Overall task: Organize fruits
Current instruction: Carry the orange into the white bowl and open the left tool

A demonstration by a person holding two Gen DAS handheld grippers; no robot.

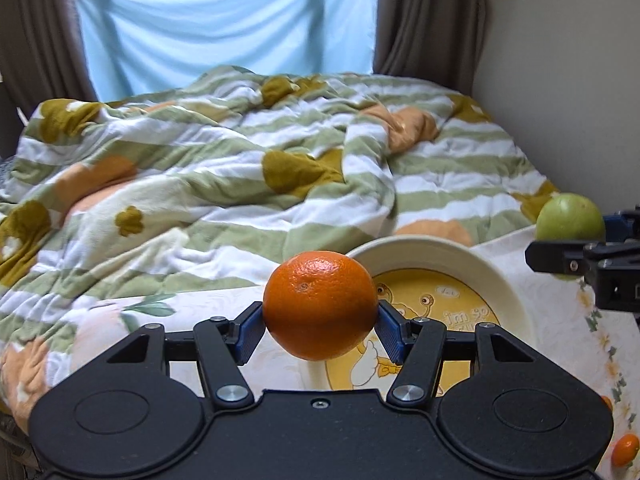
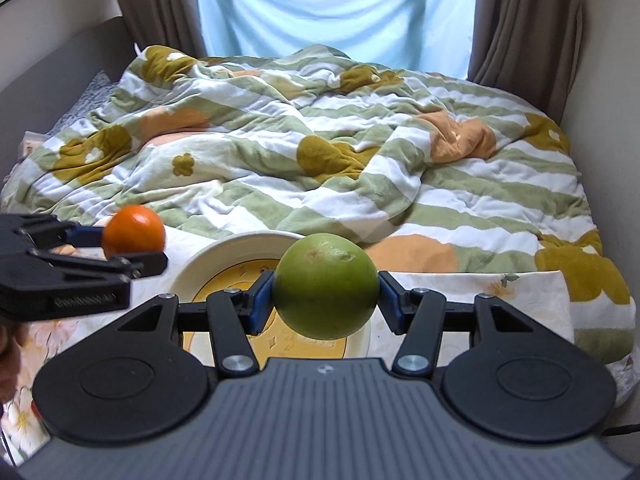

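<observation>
My left gripper is shut on an orange and holds it above the near left rim of a cream bowl with a yellow cartoon bottom. My right gripper is shut on a green round fruit and holds it over the same bowl. In the left wrist view the green fruit and the right gripper show at the right edge. In the right wrist view the orange and the left gripper show at the left.
The bowl stands on a flowered cloth at the foot of a bed with a rumpled striped quilt. A small orange fruit lies on the cloth at the lower right. A wall runs along the right.
</observation>
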